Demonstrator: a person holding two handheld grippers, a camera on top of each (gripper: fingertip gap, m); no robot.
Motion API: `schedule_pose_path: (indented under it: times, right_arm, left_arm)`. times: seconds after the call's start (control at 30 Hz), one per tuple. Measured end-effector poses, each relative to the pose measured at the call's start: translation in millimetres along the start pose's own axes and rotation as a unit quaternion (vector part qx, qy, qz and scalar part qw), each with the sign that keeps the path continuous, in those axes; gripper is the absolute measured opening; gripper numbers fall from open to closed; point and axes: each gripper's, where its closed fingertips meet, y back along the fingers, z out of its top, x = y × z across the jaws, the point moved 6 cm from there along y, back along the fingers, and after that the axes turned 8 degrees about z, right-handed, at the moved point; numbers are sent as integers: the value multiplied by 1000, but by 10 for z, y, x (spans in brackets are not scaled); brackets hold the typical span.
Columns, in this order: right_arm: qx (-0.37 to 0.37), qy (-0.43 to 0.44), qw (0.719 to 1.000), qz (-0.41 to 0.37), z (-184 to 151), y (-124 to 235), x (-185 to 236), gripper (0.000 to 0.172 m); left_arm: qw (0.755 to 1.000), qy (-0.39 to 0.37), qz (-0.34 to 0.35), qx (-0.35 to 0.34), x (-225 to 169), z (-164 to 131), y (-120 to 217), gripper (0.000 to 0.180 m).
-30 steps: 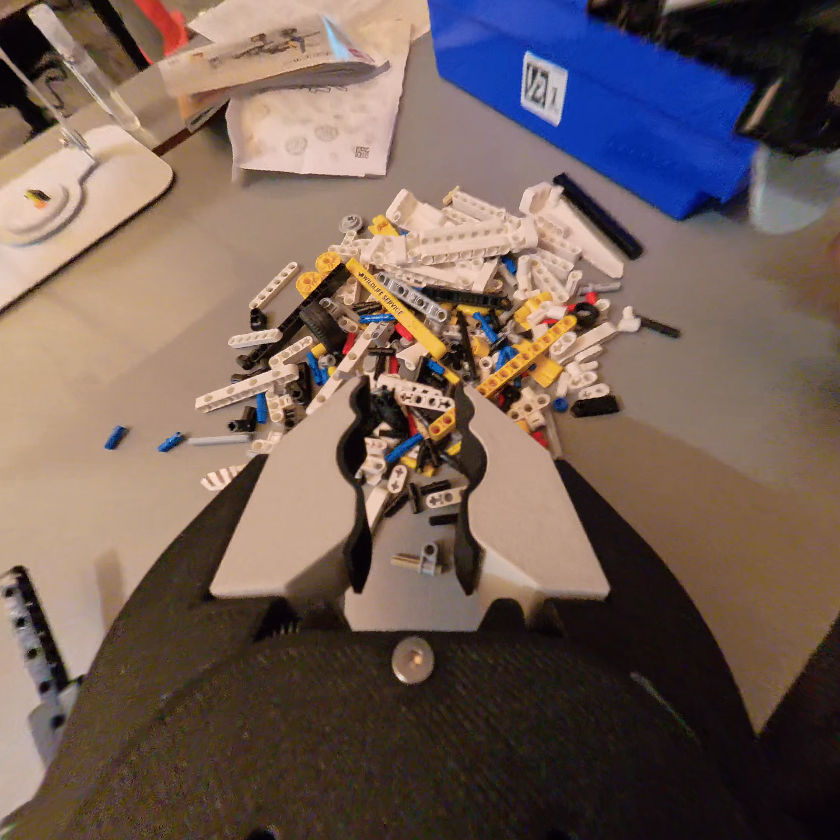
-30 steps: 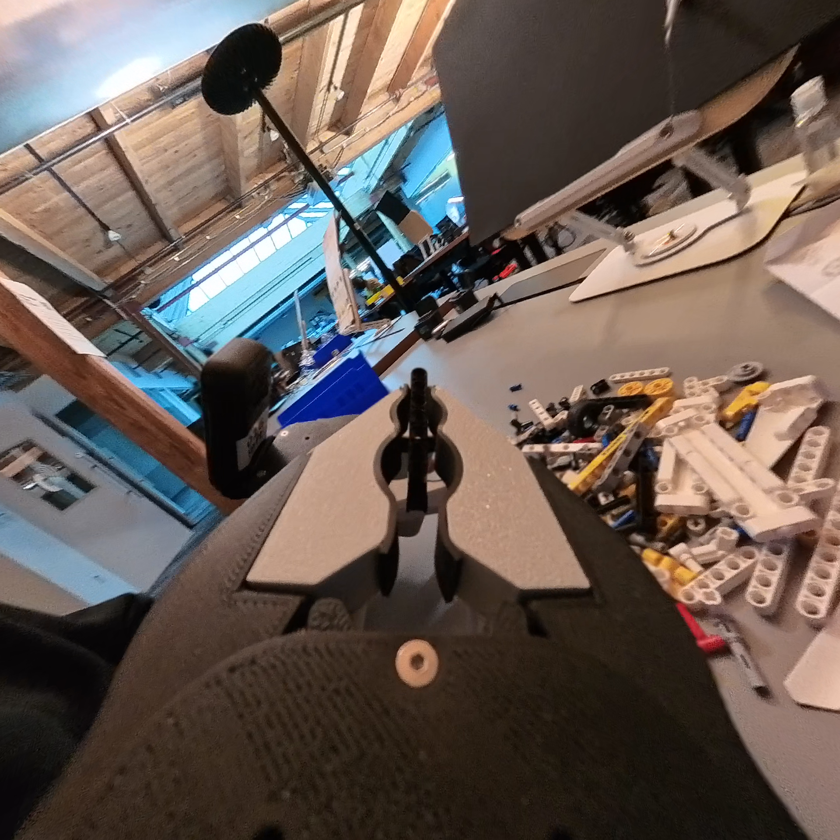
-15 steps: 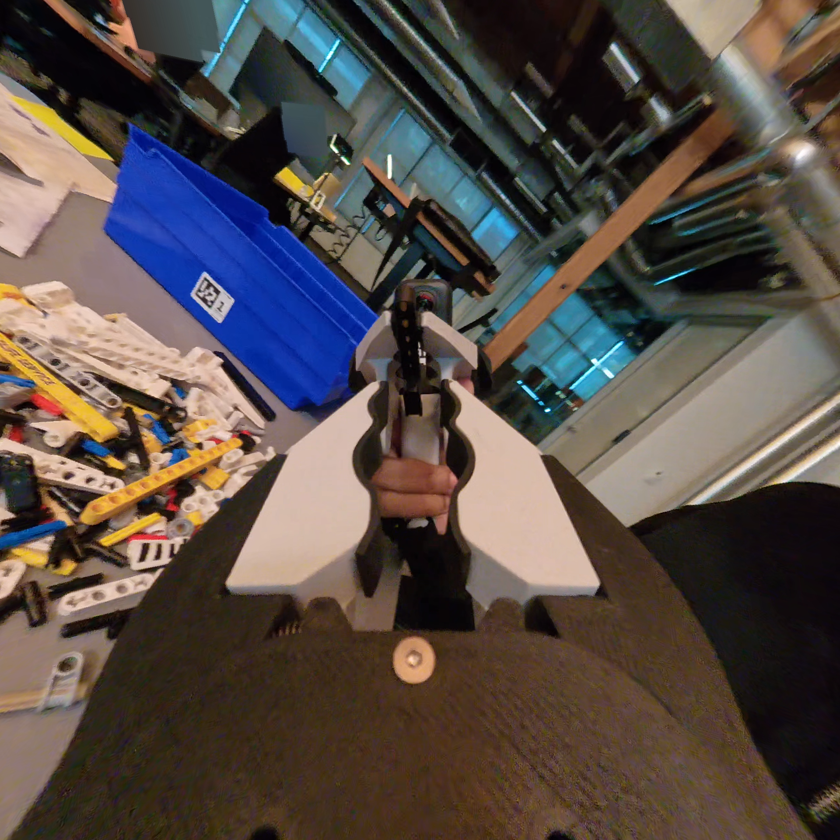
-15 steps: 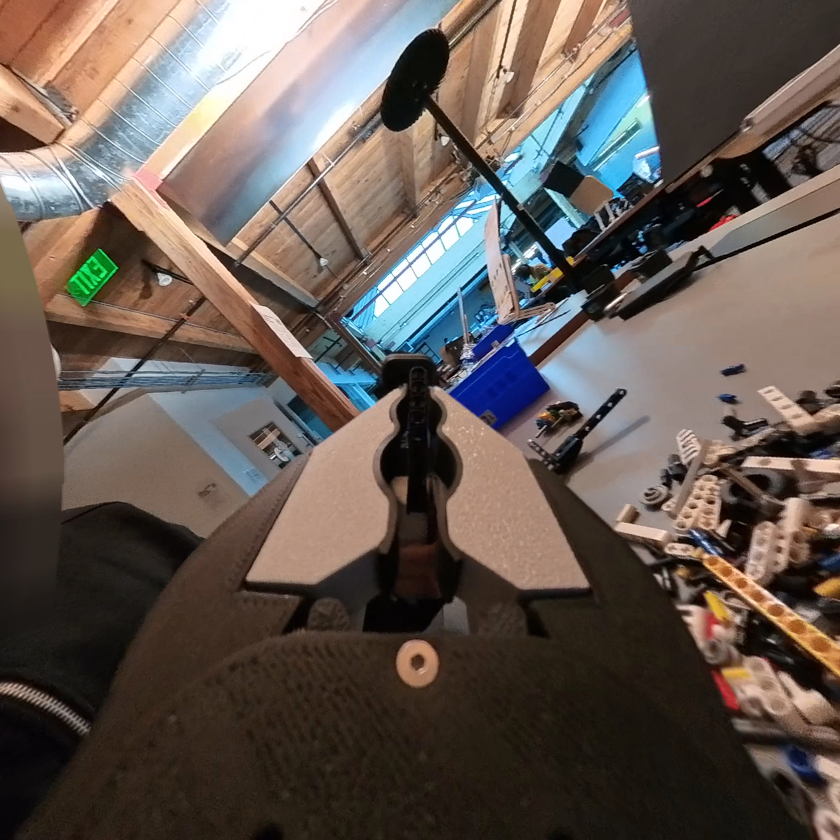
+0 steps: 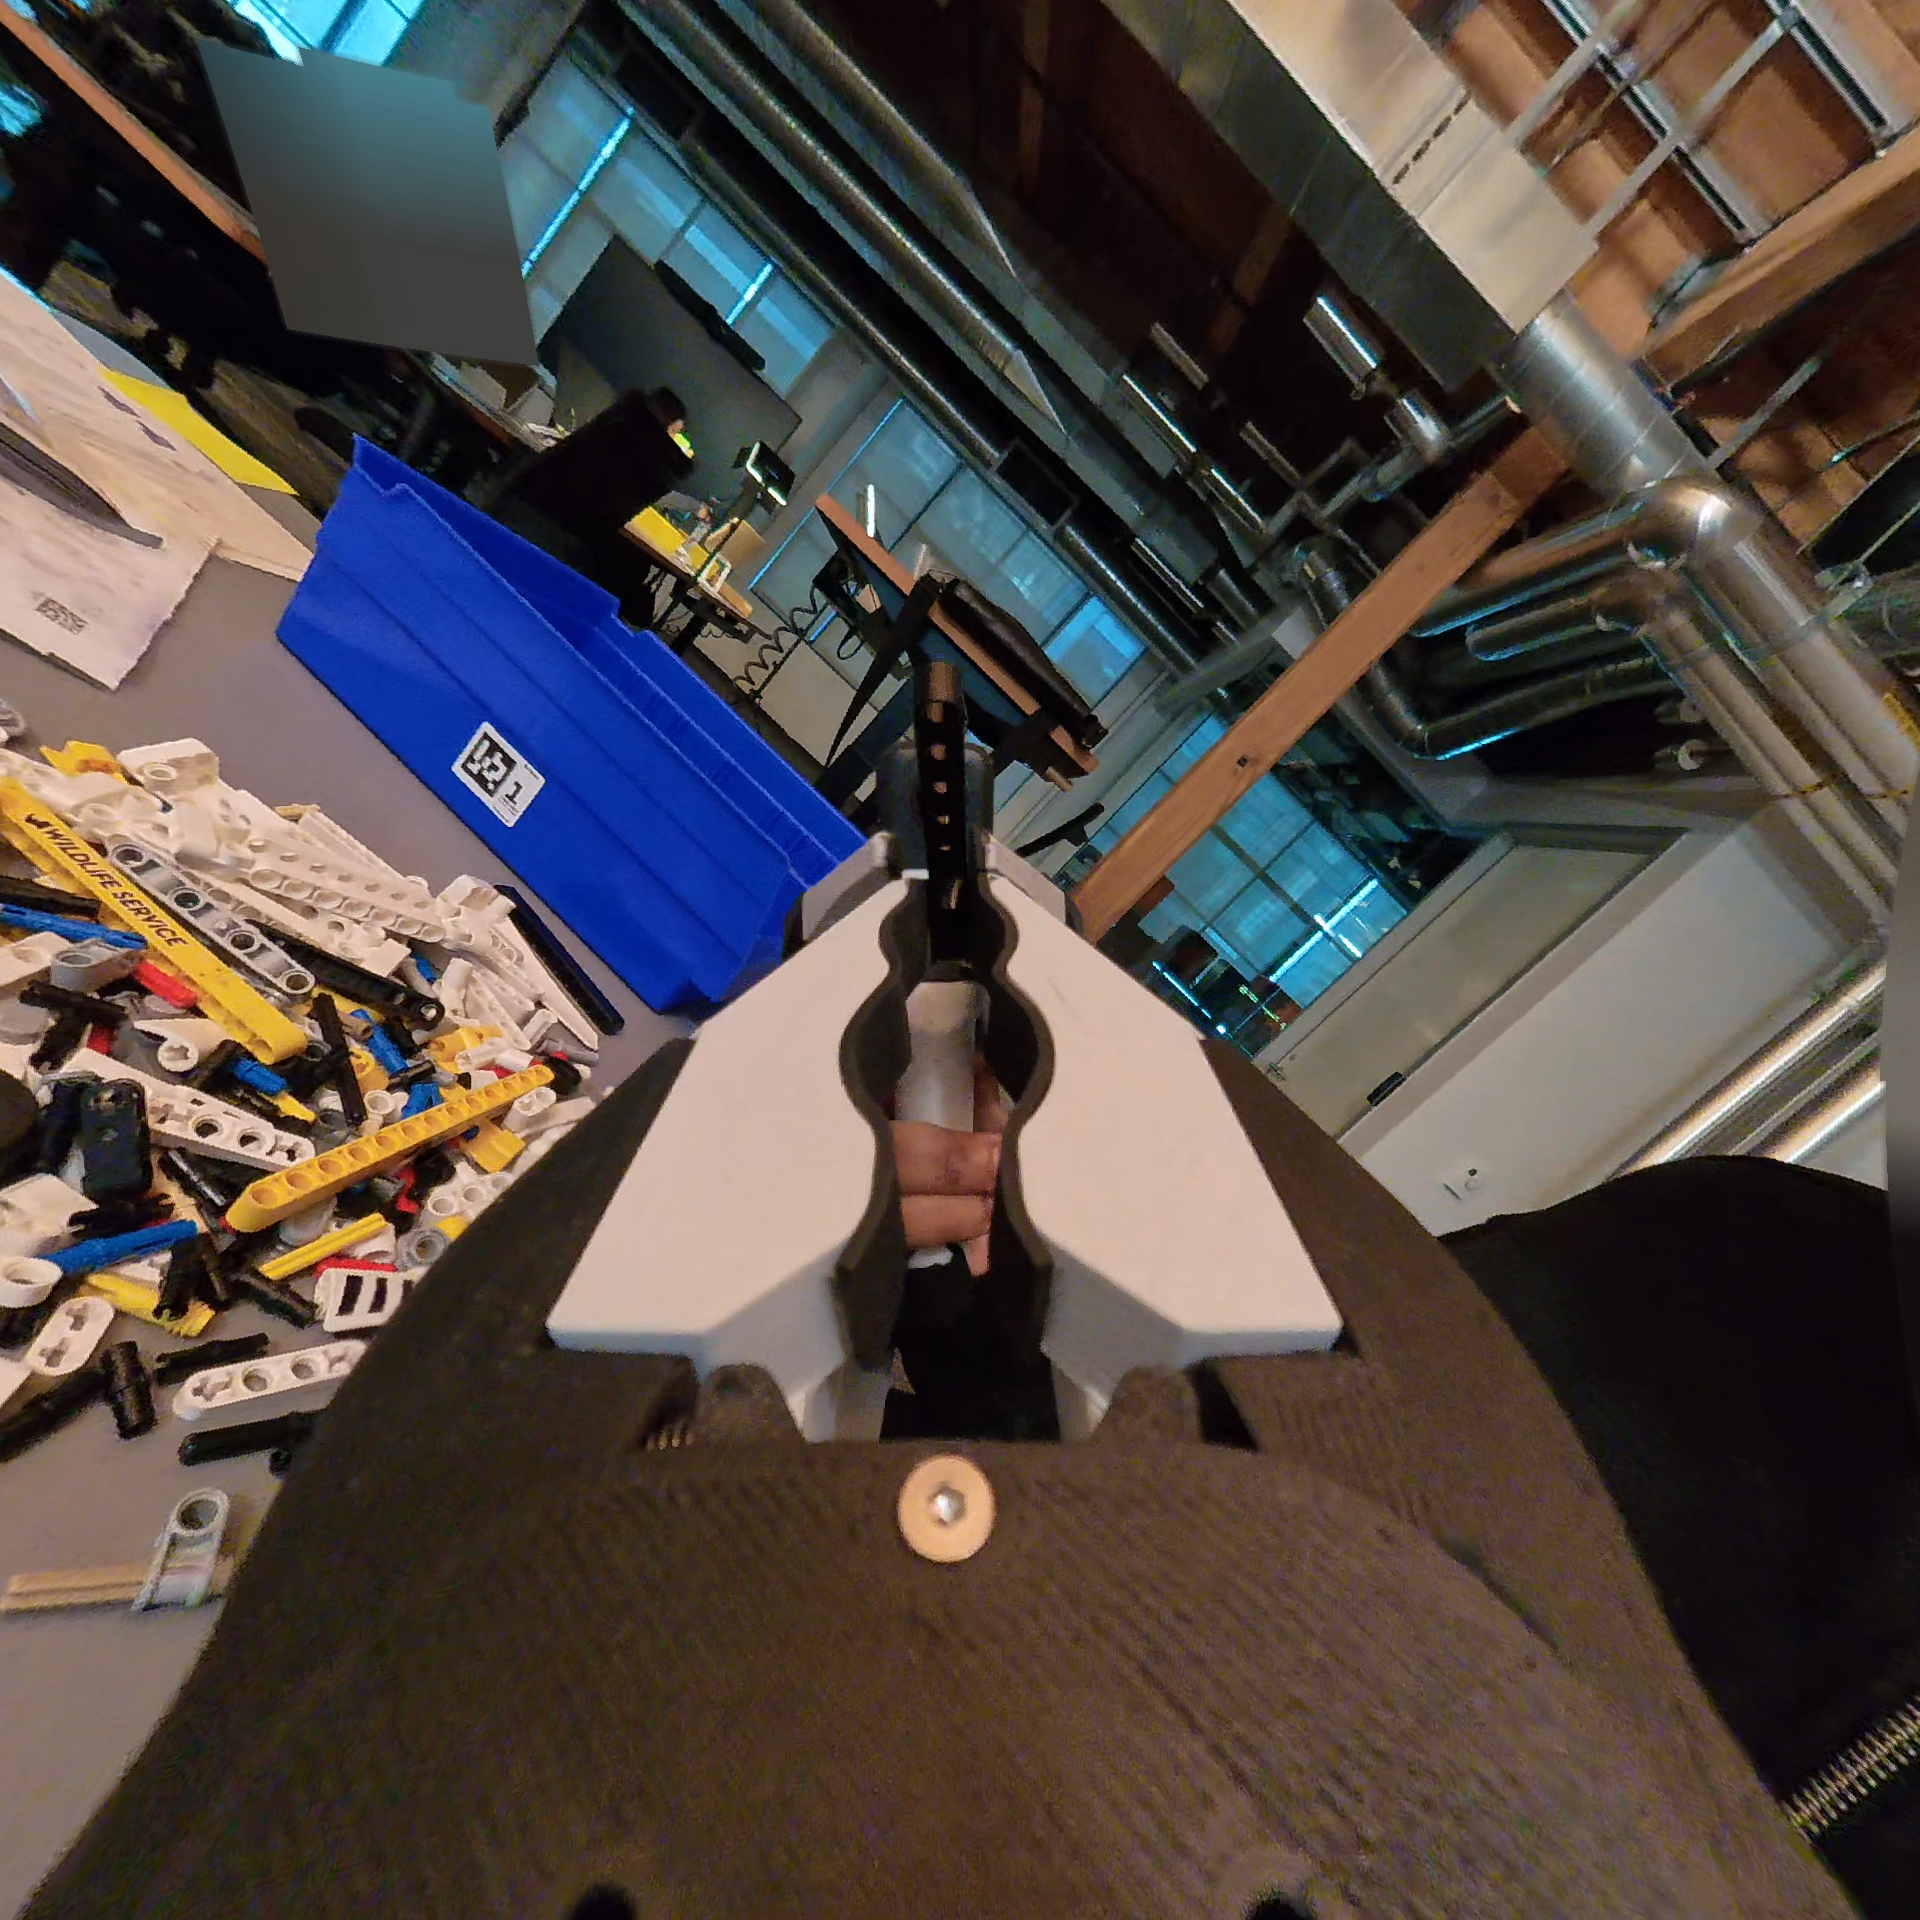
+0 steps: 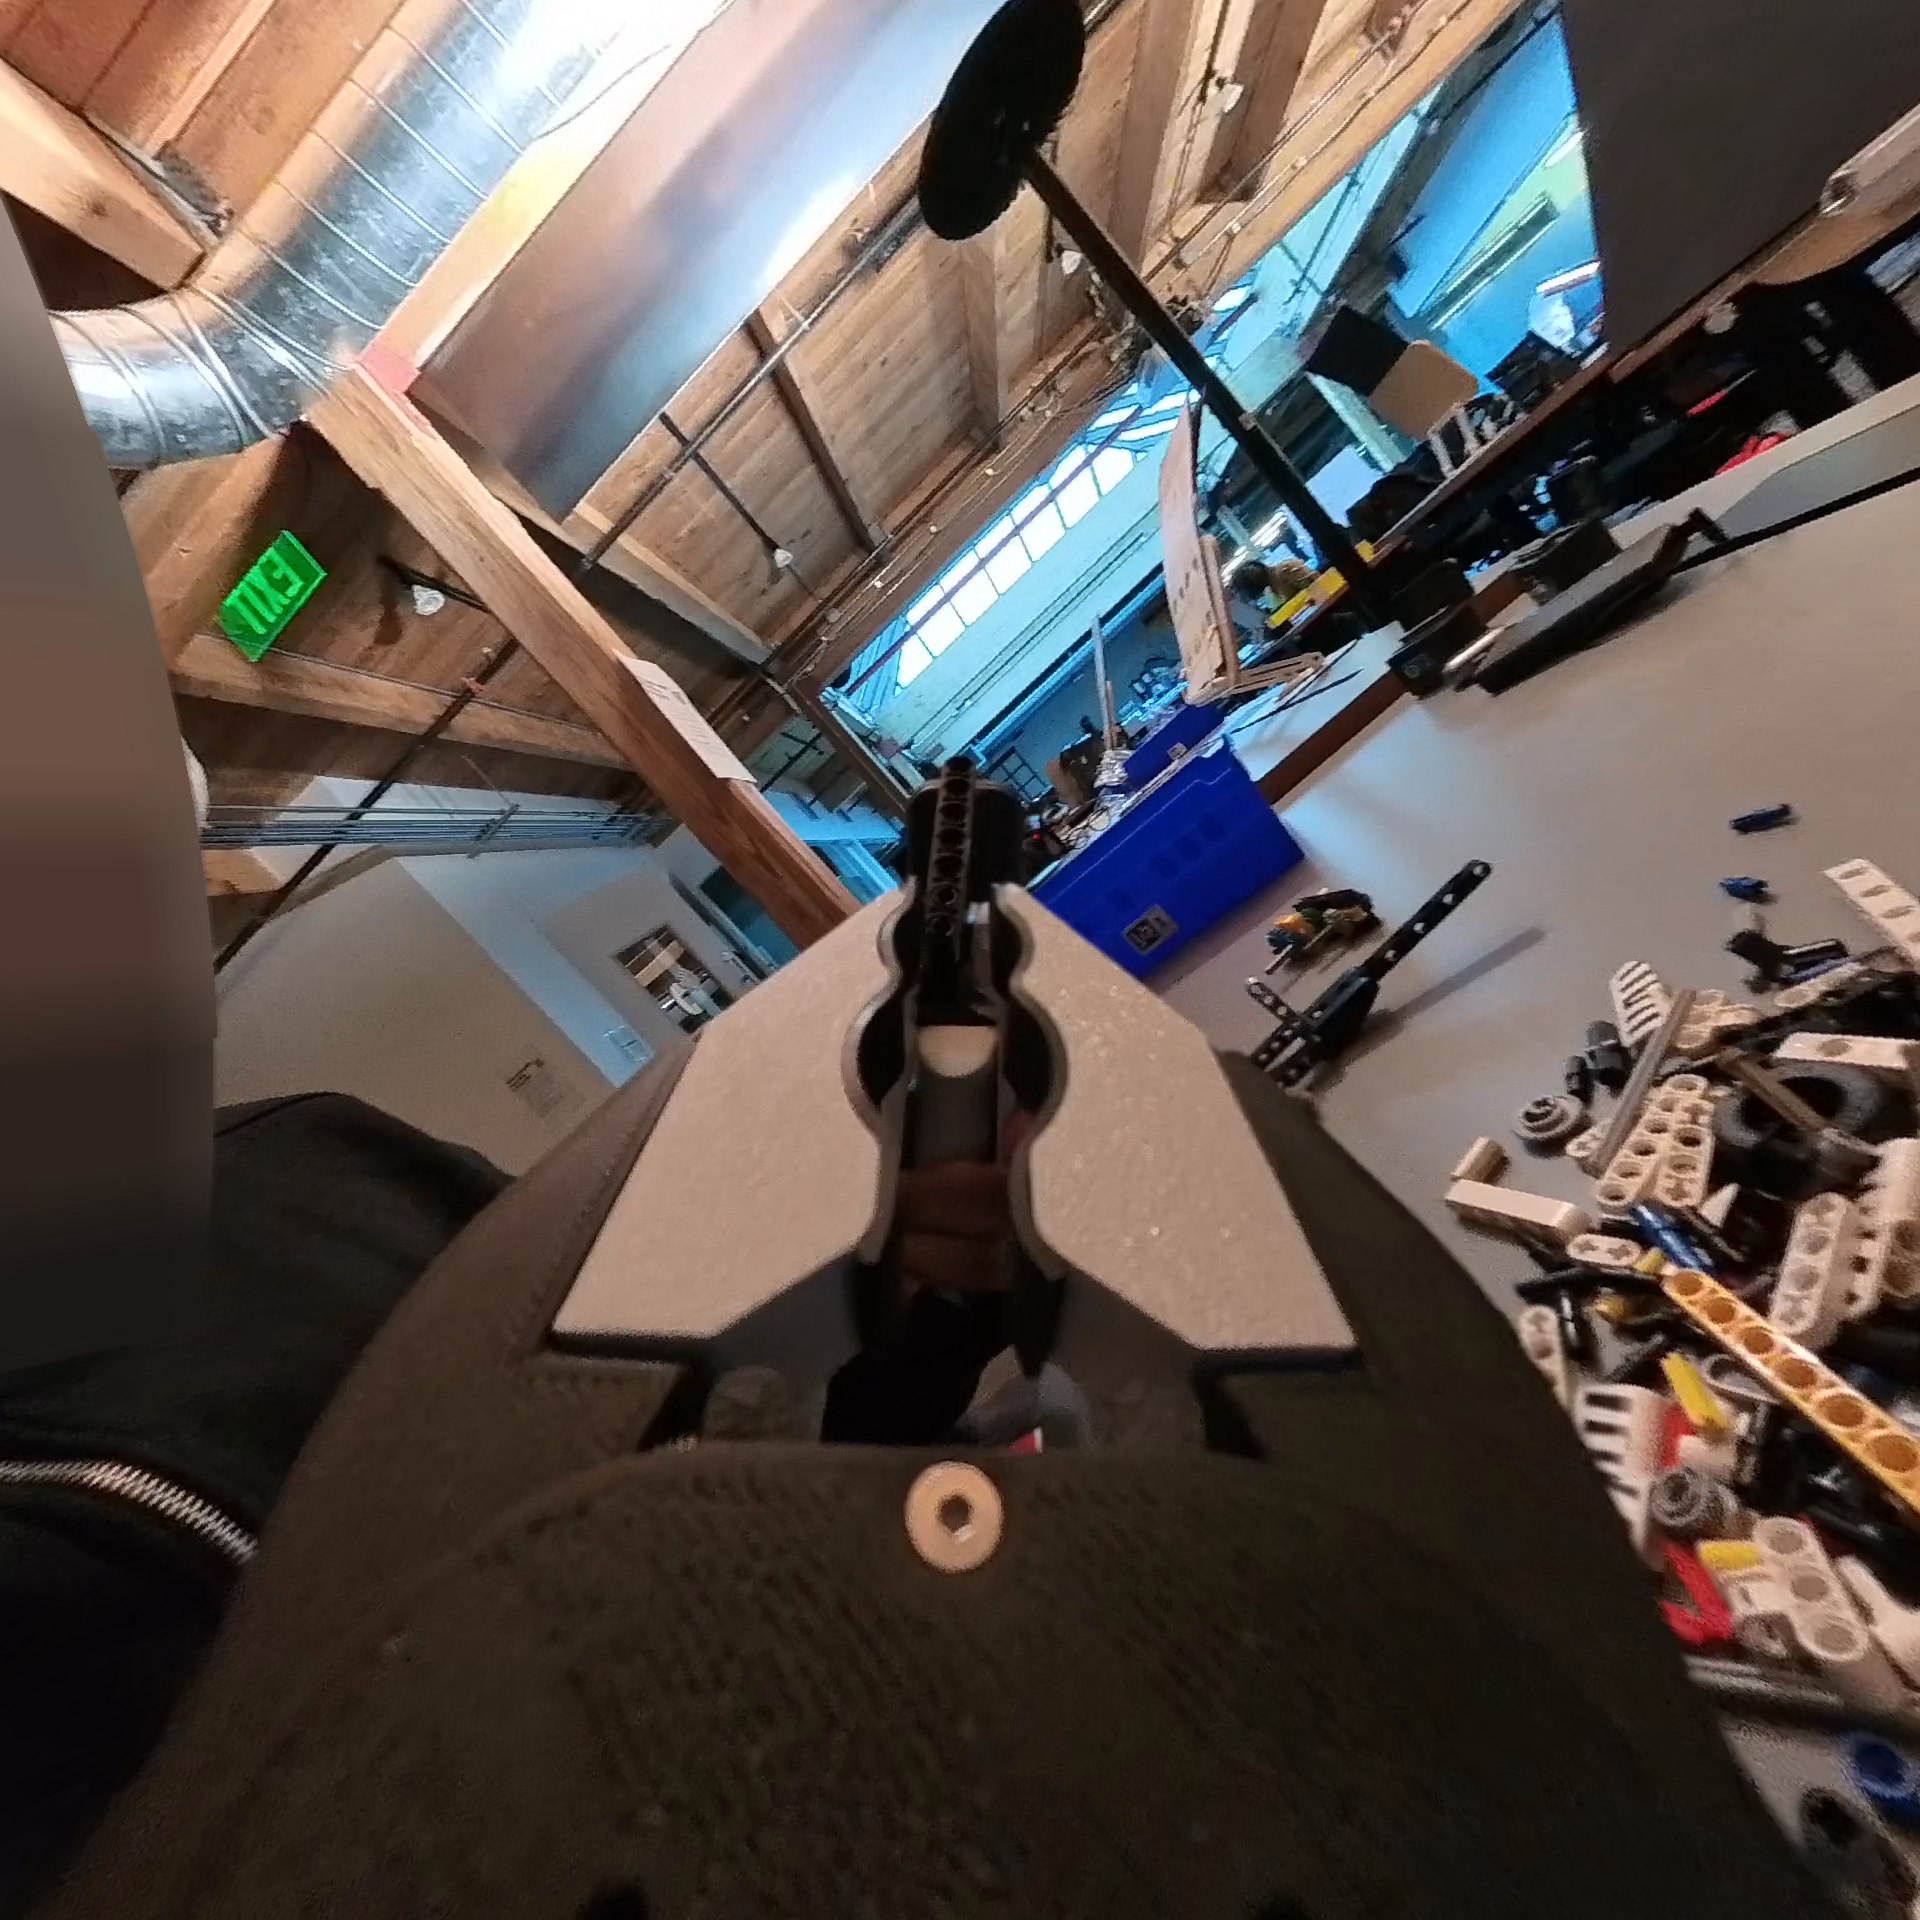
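Observation:
My two grippers face each other above the grey table with a black holed beam between them. In the left wrist view my left gripper [image 5: 945, 894] is shut on the black beam [image 5: 938, 769], which sticks out past its fingertips. The right gripper [image 5: 883, 821] shows right behind the beam. In the right wrist view the same beam [image 6: 948, 842] stands between the fingertips of my right gripper [image 6: 951, 914]. A thin gap shows between the beam and the right-hand pad, so this gripper stands slightly open. The left gripper's dark body [image 6: 995, 831] is just behind.
A pile of white, yellow, black and blue building pieces [image 5: 260, 1039] lies on the table [image 5: 343, 717]; it also shows in the right wrist view [image 6: 1766, 1195]. A blue bin [image 5: 582, 727] stands behind it. A small black assembly [image 6: 1351, 987] lies apart. Papers [image 5: 73, 540] are at far left. Only a small space, under 4 cm, lies between the two pairs of fingers.
My left gripper rose from the pile, swung to face the right one and shut on the black beam. The right fingers, shut on the beam before, have parted slightly.

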Motion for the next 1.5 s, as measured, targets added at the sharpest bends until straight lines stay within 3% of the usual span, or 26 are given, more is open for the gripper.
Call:
schedule_pose_path:
  times: [0.13,0.2,0.6,0.63,0.7,0.83,0.97,1.4,1.5]
  right_arm:
    - [6,-13,1000,14,-28,-9,1,13]
    - [9,-18,999,29,-33,-14,23,5]
    - [13,-5,1000,13,-10,-15,56,4]
    - [10,-3,1000,9,-5,-14,51,6]
    - [-7,1,1000,3,25,2,45,24]
    - [-9,2,1000,-1,38,29,35,27]
    - [16,19,1000,-8,-24,-26,31,5]
    - [3,41,999,2,32,21,88,0]
    - [1,55,998,-22,30,9,66,19]
  left_arm:
    - [1000,-2,-7,24,-18,-54,-36,4]
    - [1000,-8,-4,26,-24,-66,-43,4]
    - [999,-32,1,20,-52,-90,-10,4]
    - [999,-30,4,16,-46,-83,-7,4]
    - [1000,-25,9,-4,-35,-39,19,4]
    - [999,-27,15,-18,-28,15,65,4]
    - [999,-30,19,-22,-39,19,70,4]
    - [999,-47,23,-14,-62,-29,56,4]
    - [999,-45,13,-23,-94,-16,49,4]
